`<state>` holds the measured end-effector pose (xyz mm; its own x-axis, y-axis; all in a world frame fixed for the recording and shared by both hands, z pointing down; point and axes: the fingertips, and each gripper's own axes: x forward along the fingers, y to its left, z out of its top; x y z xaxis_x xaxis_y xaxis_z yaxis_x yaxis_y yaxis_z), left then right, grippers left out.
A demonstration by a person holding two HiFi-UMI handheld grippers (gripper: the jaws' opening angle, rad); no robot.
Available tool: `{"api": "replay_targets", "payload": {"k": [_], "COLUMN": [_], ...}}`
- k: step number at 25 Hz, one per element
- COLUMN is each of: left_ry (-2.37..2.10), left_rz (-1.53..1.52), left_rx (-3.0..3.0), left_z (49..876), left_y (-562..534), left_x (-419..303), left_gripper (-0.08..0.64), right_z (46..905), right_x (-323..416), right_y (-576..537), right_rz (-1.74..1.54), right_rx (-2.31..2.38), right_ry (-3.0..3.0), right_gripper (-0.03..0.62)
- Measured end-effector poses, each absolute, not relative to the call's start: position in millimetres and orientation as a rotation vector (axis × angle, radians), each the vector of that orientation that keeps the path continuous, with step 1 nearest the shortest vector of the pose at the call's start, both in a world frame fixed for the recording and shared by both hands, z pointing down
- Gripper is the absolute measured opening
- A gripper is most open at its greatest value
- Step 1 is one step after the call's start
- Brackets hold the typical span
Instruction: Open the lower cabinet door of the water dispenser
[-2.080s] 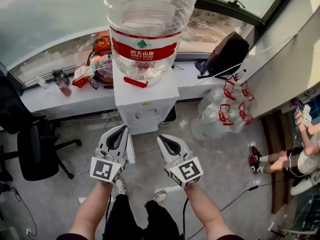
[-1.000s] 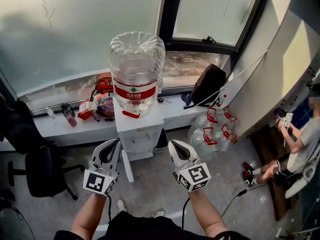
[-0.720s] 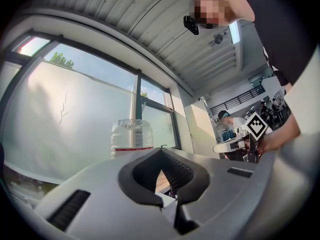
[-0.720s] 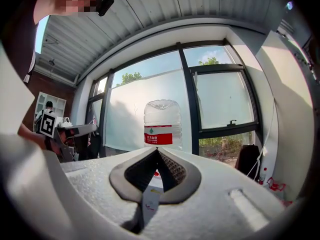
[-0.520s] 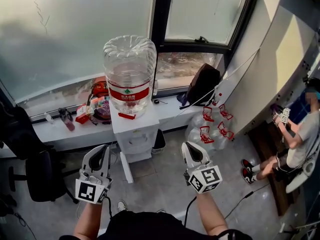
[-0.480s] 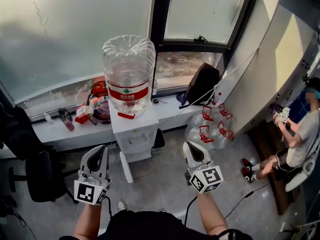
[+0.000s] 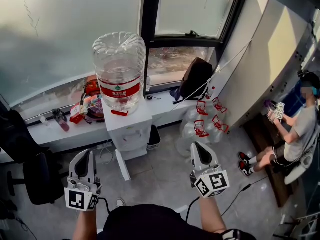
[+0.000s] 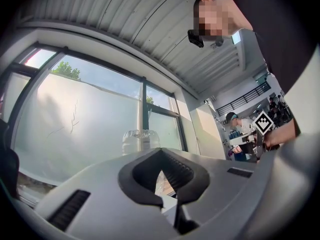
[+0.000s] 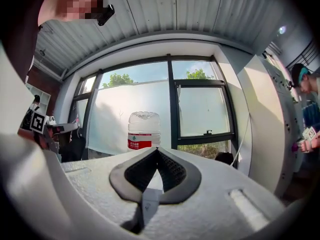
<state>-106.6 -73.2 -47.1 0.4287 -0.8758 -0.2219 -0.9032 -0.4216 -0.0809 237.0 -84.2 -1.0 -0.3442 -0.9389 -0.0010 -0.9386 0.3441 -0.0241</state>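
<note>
The white water dispenser (image 7: pixel 127 126) stands against the window ledge with a big clear bottle (image 7: pixel 119 71) on top. Its lower cabinet door (image 7: pixel 121 165) juts out on the left side, swung open edge-on toward me. My left gripper (image 7: pixel 85 154) hangs shut and empty at the lower left, well short of the dispenser. Shut as well, the right gripper (image 7: pixel 199 147) holds nothing off to the dispenser's right. The bottle (image 9: pixel 144 131) shows far beyond the right gripper (image 9: pixel 157 151) in its own view. The left gripper (image 8: pixel 160 151) looks upward past the bottle (image 8: pixel 140 141).
A black office chair (image 7: pixel 37 176) stands at the left. The ledge (image 7: pixel 75 129) carries snack packs and small bottles. A dark backpack (image 7: pixel 192 79) and several empty jugs with red handles (image 7: pixel 200 126) are right of the dispenser. A person (image 7: pixel 295 129) sits at the far right. A cable (image 7: pixel 240 191) crosses the floor.
Both grippers have drawn back from the dispenser and spread apart, the left toward the lower left, the right toward the right. The door stays open.
</note>
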Motion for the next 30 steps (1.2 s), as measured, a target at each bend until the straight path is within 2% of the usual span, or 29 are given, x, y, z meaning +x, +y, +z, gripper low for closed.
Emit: {"api": "replay_targets", "payload": {"k": [30], "left_ry": [1.56], "left_rz": [0.237], "left_rx": [-2.498], "left_z": [-36], "left_y": [-62], "left_x": [-106], "left_gripper": [0.006], "right_z": [16], "right_x": [210], "right_y": [-73], "right_rz": [0.01], "right_rx": [-1.81], "right_ry": [2.577], "right_gripper": [0.003]}}
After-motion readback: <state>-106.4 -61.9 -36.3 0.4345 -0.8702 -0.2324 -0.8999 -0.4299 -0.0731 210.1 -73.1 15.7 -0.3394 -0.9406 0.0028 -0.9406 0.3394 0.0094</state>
